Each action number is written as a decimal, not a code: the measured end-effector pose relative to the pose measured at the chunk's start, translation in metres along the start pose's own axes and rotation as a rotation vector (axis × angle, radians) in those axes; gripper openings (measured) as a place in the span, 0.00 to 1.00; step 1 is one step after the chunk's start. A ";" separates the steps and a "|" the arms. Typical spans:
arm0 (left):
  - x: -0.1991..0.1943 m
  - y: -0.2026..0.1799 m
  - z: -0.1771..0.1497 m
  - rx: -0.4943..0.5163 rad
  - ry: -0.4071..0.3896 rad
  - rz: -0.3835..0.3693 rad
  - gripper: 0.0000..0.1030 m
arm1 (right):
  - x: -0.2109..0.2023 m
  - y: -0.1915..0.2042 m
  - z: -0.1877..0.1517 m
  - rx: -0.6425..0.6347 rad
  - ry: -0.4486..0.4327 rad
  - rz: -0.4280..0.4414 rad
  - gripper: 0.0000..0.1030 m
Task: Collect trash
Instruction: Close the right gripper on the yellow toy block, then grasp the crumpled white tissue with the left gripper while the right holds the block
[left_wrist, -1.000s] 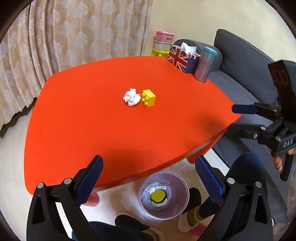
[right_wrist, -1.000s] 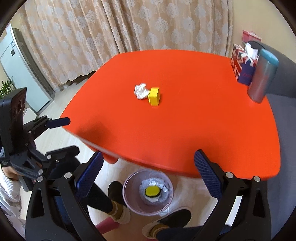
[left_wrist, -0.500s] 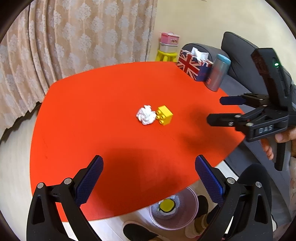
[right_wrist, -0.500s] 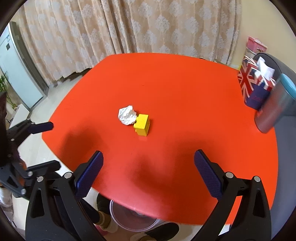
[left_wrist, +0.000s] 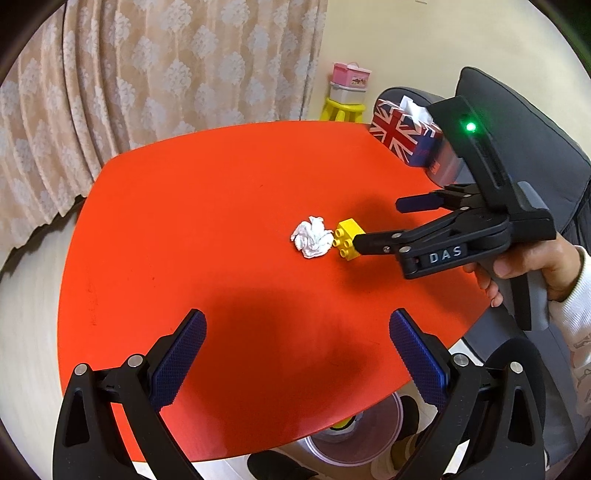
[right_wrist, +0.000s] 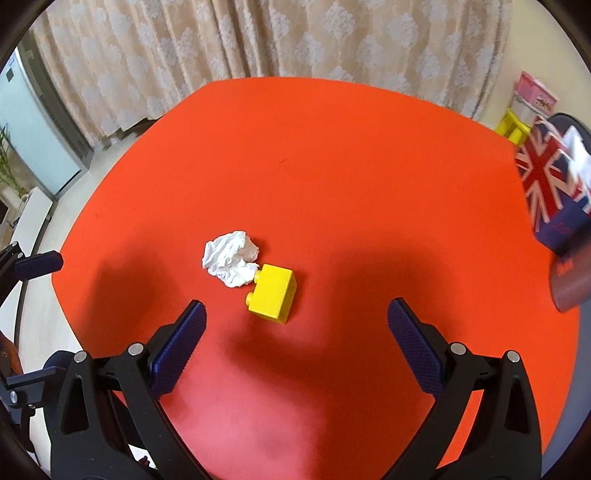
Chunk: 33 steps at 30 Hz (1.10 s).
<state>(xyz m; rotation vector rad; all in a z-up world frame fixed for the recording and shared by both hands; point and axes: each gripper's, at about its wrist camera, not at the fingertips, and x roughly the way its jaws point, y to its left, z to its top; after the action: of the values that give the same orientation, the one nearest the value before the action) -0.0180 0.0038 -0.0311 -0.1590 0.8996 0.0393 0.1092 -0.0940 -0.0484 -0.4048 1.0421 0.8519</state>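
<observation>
Hovering wide-spread over the crumpled tissue (right_wrist: 231, 263): right gripper (right_wrist: 295, 319), level.

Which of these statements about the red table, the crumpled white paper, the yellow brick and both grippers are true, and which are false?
1. The crumpled white paper ball lies right beside the yellow plastic toy brick. True.
2. The right gripper is shut on the brick. False: its jaws are wide open, holding nothing.
3. The left gripper is open and empty. True.
4. The paper ball is in the clear plastic bin. False: it lies on the red table.
5. The flag-patterned tissue box stands at the table's centre. False: near its edge.
</observation>
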 end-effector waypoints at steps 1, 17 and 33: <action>0.001 0.001 0.000 -0.002 0.001 0.000 0.93 | 0.004 0.001 0.001 -0.008 0.006 0.006 0.94; 0.008 0.000 -0.003 -0.015 0.014 -0.008 0.93 | 0.020 0.006 -0.006 -0.053 0.037 0.044 0.22; 0.028 -0.012 0.022 0.030 0.012 -0.030 0.93 | -0.018 -0.009 -0.011 -0.001 -0.020 0.001 0.22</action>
<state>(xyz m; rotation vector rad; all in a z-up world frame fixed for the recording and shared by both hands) 0.0181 -0.0059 -0.0382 -0.1444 0.9093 -0.0030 0.1053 -0.1147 -0.0390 -0.3963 1.0237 0.8556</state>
